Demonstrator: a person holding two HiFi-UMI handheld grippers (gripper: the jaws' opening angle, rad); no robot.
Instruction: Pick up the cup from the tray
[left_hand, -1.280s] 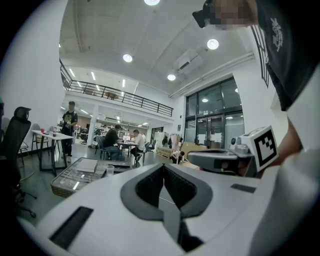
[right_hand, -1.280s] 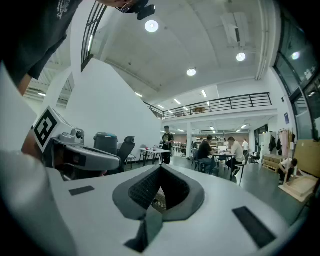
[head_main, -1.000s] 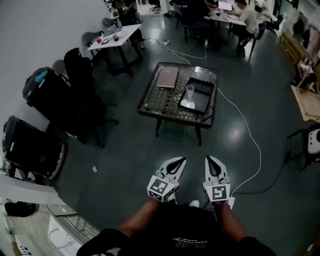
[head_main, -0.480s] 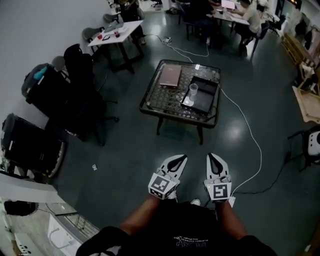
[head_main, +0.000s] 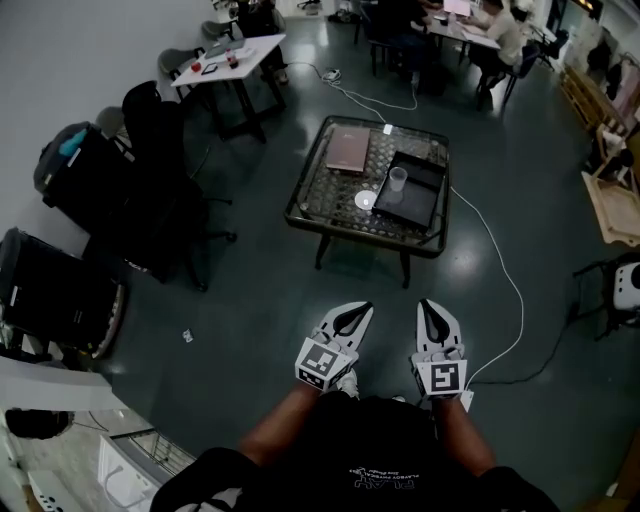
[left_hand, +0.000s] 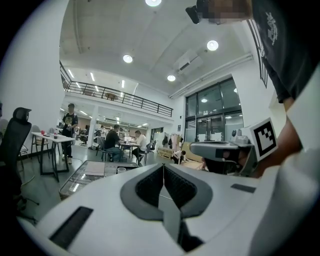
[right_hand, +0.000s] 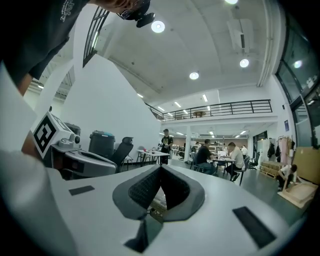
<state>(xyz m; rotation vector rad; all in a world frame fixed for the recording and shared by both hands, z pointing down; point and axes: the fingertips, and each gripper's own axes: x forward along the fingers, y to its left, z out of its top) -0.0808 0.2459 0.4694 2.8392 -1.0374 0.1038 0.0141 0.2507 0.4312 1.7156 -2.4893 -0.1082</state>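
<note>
both tongs are closed on nothing: the left tongs and the right tongs are held side by side in front of the person's body, pointing forward and about level. each gripper view shows its ribbed pads pressed together with nothing between them. below them is dark floor, where a white cable trails off to the right. well ahead stands a low glass table. on its right half lies a black tray, and the cup, clear and upright, stands inside the tray by its left edge. a pale round disc lies just beside the tray, and a brown book lies on the table's far left part. the step in hand looks like the approach, with the grasp not yet begun. next, i judge, the person must get to the table, open one pair of jaws wide enough for the cup, and bring them around its wall without tipping it.
</note>
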